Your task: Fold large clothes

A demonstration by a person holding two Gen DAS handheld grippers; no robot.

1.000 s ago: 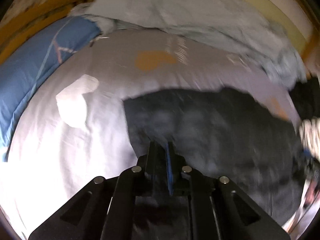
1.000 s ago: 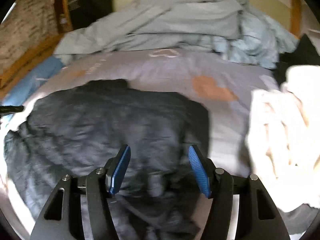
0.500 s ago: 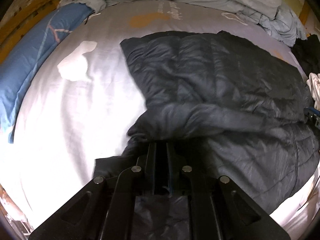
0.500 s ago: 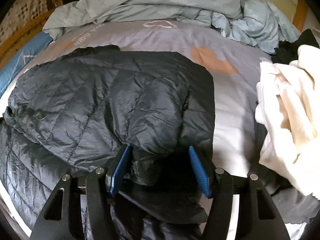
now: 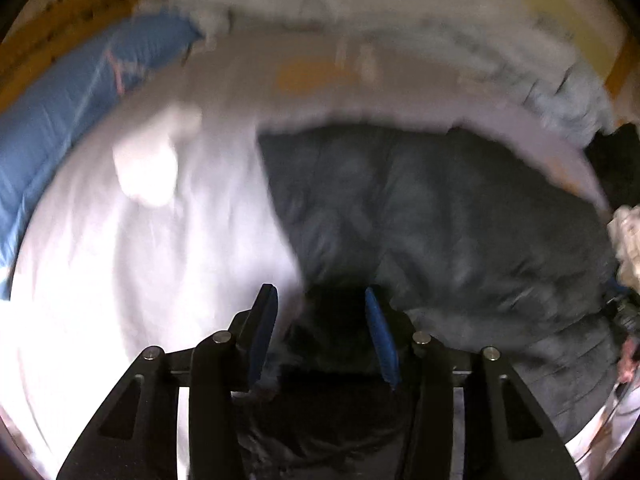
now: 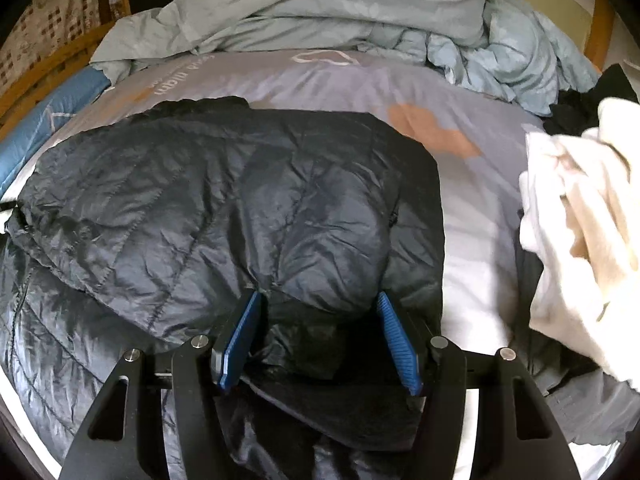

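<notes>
The jacket [image 6: 224,200] lies folded across the bed [image 6: 476,240], long axis left-right; bare sheet lies left. The left gripper [image 5: 320,320] has just been opening, jacket between; the right gripper [image 6: 320,328] gapes over a fold.

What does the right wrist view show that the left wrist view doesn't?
Only the right wrist view: the right tongs, open, astride a folded lobe of the dark puffer jacket, and a cream garment pile filling its right side.

Only the left wrist view, blurred: the left tongs, whose jaws have just been opening over the jacket's edge, and a white patch on the pale bedsheet.

Both: the jacket, the sheet, the crumpled light-blue bedding behind, and the blue strip at left.
</notes>
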